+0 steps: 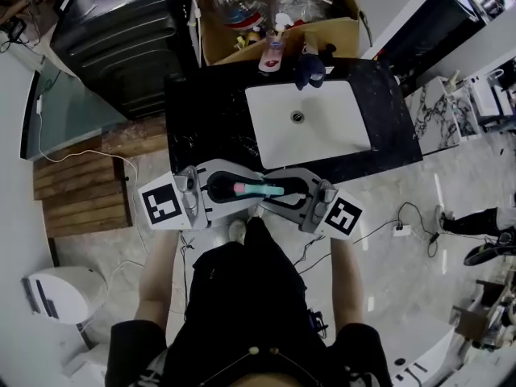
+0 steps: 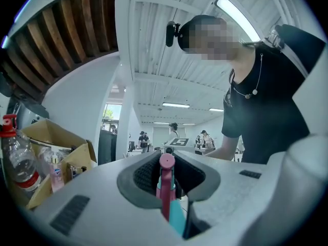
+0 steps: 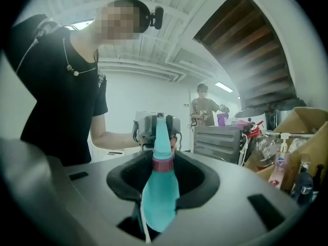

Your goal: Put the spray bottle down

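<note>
A teal spray bottle (image 1: 266, 189) with a pink spray head lies level in the air in front of my body, short of the black counter (image 1: 201, 111). My left gripper (image 1: 222, 189) is shut on its pink head end; in the left gripper view the pink head (image 2: 166, 181) stands between the dark pads of the left gripper (image 2: 166, 176). My right gripper (image 1: 294, 193) is shut on the teal body. In the right gripper view the bottle (image 3: 159, 188) fills the gap of the right gripper (image 3: 159, 181), its pink collar and neck pointing away towards the other hand.
A white sink (image 1: 339, 127) is set in the counter, with a pink pump bottle (image 1: 272, 55) and a dark blue object (image 1: 310, 71) at its back edge. Behind stand a cardboard box (image 1: 339, 31) of bottles and a black cabinet (image 1: 121, 39). Wooden slats (image 1: 81, 192) lie at the left.
</note>
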A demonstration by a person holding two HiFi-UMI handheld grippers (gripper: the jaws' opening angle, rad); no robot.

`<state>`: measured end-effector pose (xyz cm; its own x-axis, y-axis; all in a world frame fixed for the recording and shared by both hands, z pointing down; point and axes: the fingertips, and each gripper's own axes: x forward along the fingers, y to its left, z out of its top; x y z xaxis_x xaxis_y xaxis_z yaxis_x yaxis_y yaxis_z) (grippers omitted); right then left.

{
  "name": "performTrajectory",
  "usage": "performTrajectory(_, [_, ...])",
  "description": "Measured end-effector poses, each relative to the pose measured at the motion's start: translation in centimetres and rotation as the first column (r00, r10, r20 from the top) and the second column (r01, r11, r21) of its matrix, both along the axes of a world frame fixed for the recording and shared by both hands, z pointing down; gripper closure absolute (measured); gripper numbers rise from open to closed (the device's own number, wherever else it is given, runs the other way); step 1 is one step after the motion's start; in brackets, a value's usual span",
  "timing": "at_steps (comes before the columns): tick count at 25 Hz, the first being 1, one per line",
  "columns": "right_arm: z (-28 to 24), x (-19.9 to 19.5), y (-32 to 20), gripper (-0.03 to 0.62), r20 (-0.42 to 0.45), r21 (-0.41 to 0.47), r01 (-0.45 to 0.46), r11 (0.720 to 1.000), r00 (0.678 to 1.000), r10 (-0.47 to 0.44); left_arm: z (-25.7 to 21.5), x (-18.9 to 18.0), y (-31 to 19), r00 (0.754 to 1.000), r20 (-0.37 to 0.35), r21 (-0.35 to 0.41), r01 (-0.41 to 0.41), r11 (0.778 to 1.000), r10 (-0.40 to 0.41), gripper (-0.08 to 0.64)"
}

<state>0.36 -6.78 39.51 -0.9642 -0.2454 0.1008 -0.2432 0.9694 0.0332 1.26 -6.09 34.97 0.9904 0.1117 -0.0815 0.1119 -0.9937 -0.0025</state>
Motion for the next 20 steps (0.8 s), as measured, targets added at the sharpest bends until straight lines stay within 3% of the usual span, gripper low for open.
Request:
performTrajectory(11, [1.7,-0.7,-8.3,0.453,0.029,0.037,0.072,0.997,0.997,-0.073,2.1,-0.5,-8.5,0.995,-0.030,-0.041,0.091,0.995,-0.092,0.492])
performTrajectory(20, [5.9,-0.8,-13.0,0.453,-0.047,0.043,0.094,0.995,0.995,-0.092,5.3,-0.6,-13.7,0.993,-0.016,-0.111,0.111,0.988,-0.113,0.491])
